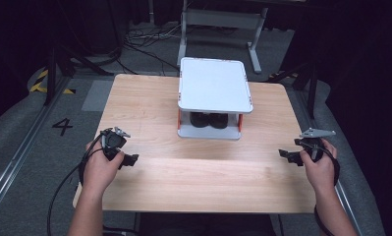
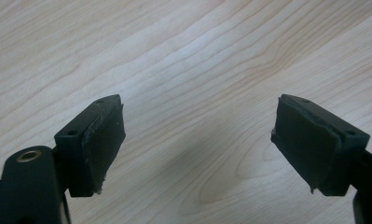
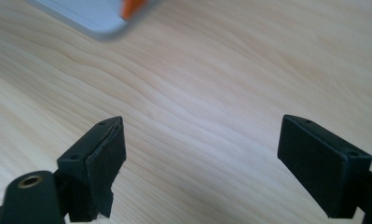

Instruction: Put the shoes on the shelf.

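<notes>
Both grippers [image 1: 130, 160] [image 1: 285, 155] gaping, empty, white rack [image 1: 214, 83] between – perhaps dark shoes [image 1: 208, 119] inside

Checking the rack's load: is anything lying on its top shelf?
No, the white rack's top shelf is bare; two dark things sit beneath it.

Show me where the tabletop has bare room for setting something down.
The light wooden table is bare across its whole near half, between the left gripper and right gripper. Strips either side of the white two-tier rack with orange posts are free too. Only the rack's lower shelf, holding dark objects, is crowded.
</notes>
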### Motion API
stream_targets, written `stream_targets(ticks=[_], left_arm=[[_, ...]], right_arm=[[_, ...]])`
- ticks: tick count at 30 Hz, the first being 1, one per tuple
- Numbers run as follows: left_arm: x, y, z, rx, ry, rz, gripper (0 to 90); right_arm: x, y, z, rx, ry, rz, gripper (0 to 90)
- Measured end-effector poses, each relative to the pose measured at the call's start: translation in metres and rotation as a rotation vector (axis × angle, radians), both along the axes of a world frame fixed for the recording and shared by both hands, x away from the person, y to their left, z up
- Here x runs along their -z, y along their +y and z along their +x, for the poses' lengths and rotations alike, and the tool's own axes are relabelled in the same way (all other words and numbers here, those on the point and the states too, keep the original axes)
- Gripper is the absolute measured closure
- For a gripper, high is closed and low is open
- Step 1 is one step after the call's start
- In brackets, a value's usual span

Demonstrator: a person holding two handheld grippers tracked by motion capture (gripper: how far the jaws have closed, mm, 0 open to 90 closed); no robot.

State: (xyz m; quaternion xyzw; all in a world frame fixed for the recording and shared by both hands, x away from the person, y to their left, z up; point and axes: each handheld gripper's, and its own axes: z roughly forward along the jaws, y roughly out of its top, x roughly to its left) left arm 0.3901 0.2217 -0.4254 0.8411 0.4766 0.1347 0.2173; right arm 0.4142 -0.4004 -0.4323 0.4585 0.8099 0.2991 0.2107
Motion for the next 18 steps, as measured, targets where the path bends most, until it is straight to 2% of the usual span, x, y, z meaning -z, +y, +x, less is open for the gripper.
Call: stream_targets(ticks=[1, 2, 4, 6, 9, 12, 14, 18], left_arm=[[0.004, 0.003, 0.001, -0.02, 0.03, 0.005, 17.2], [0.007, 0.005, 0.002, -0.03, 0.049, 0.013, 17.2], [0.016, 0.009, 0.004, -0.035, 0.067, 0.03, 17.2], [0.022, 0.011, 0.007, -0.054, 0.075, 0.025, 17.7], [0.028, 0.014, 0.01, -0.064, 0.073, 0.019, 17.3], [0.032, 0.015, 0.012, -0.048, 0.04, 0.004, 17.1], [0.035, 0.016, 0.014, -0.056, 0.034, -0.004, 17.5], [0.038, 0.018, 0.015, -0.067, 0.008, -0.032, 15.9]], right_arm=[[0.0, 0.0, 0.0, 0.0, 0.0, 0.0, 15.9], [0.007, -0.004, 0.003, 0.04, 0.018, -0.018, 16.0], [0.018, -0.01, 0.006, 0.06, 0.026, -0.005, 16.0], [0.027, -0.014, 0.009, 0.063, 0.036, -0.008, 16.1], [0.037, -0.019, 0.012, 0.061, 0.013, -0.013, 16.0], [0.044, -0.02, 0.013, 0.08, -0.03, 0.003, 15.9], [0.047, -0.019, 0.015, 0.06, -0.053, -0.021, 15.7], [0.051, -0.017, 0.017, 0.055, -0.068, 0.013, 15.6]])
